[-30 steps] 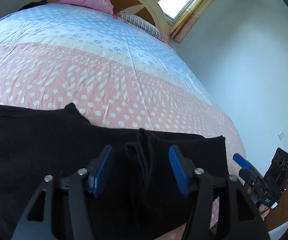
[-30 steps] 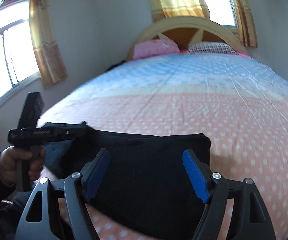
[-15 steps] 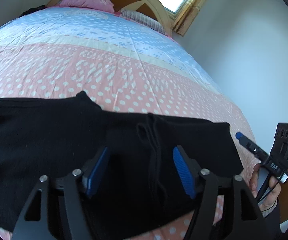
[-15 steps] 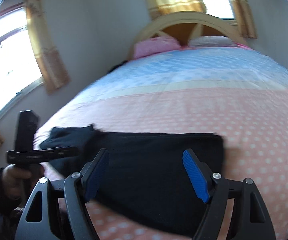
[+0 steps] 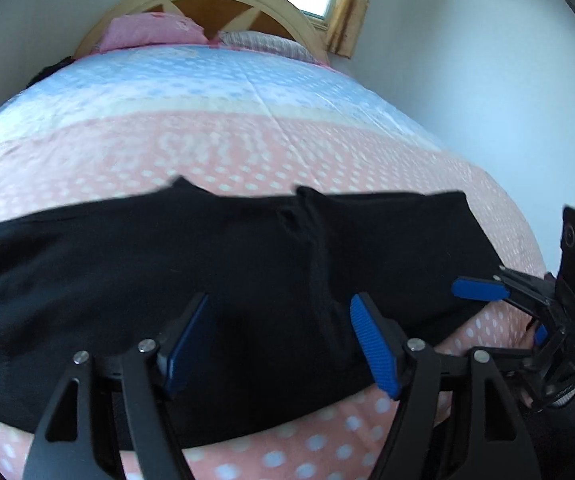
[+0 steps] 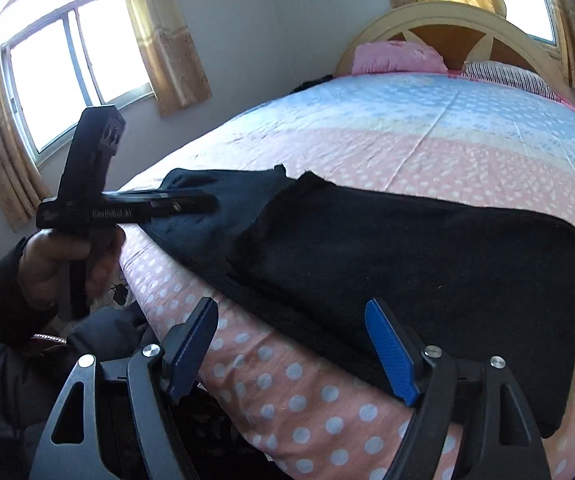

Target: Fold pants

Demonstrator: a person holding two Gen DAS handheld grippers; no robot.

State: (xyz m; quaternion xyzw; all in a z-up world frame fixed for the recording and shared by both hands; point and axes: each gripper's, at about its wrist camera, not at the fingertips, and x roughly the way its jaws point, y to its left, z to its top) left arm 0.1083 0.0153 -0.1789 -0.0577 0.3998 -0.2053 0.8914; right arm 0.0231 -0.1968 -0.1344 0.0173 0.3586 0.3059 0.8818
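Pants (image 5: 215,280): black, lying flat across the near edge of the bed, folded into a long band; a raised fold ridge runs down the cloth near its right part.
Pants, right view (image 6: 407,264): a thicker folded layer lies on top toward the right; a thinner part spreads left toward the bed's side edge.
Bedspread (image 5: 247,148): pink with white dots near the pants, pale blue farther up.
Left gripper (image 5: 283,340): hovers low over the near part of the pants, blue pads spread wide, nothing between them.
Left gripper, right view (image 6: 191,204): fingers point over the thin left end of the pants; contact with the cloth cannot be told.
Right gripper (image 6: 291,352): fingers wide apart, empty, above the bed's near edge and the front hem of the pants.
Right gripper, left view (image 5: 483,290): seen side-on at the right end of the pants.
Left hand (image 6: 67,256): grasps the handle of the left gripper.
Headboard (image 5: 223,4): curved, wooden, at the far end.
Pink pillow (image 6: 397,58): against the headboard.
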